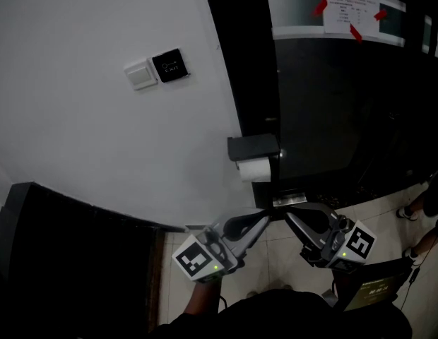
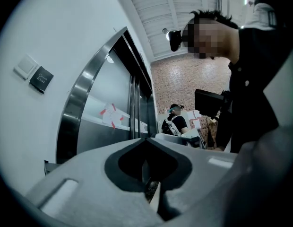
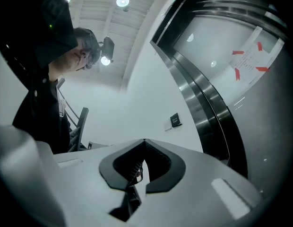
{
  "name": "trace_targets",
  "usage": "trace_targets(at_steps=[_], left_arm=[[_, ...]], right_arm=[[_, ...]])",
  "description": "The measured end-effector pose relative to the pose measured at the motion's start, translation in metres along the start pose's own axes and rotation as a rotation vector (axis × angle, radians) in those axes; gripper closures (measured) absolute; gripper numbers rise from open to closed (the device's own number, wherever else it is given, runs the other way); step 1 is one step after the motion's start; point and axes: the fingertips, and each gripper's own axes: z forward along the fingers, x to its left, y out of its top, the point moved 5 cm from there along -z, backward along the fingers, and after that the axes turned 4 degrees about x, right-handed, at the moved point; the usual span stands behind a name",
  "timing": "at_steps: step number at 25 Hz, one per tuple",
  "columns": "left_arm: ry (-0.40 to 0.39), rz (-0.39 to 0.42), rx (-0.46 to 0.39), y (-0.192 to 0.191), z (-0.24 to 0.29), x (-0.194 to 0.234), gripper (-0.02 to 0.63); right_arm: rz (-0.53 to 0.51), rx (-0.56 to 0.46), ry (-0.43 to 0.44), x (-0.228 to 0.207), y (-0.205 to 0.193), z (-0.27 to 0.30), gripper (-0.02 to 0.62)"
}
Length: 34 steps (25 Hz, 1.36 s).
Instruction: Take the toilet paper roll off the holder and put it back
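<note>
On the wall holder [image 1: 253, 147], the paper roll [image 1: 254, 169] sat untouched w/ the left gripper [image 1: 261, 221] & right gripper [image 1: 295, 219] low beneath it, both shut tight on nothing, so prob. best to open one wide, approach square, squeeze gently

Upper left and centre of frame: wall [image 1: 99, 154] plain white. Switch plate [image 1: 140, 75] white; exit plate [image 1: 169, 65] beside it black with white marking.

Centre: holder [image 1: 253, 147] dark grey, toilet paper roll [image 1: 254, 169] white.

Right: panel [image 1: 332, 104] black. At top, notice [image 1: 350, 9] white, tape [image 1: 320, 7] red.

Bottom: left gripper [image 1: 265, 219] and right gripper [image 1: 289, 215] grey; marker cubes [image 1: 198, 258] black-and-white squares. Floor [image 1: 272, 260] pale tile.
</note>
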Motion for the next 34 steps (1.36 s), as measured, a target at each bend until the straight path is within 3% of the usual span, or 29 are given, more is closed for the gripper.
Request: trace_targets(at_steps=[34], left_arm=[[0.035,-0.021,0.017,-0.003,-0.019,-0.006,0.611]], right_arm=[[0.018,0.033,-0.008,0.014,-0.015,0.008,0.594]])
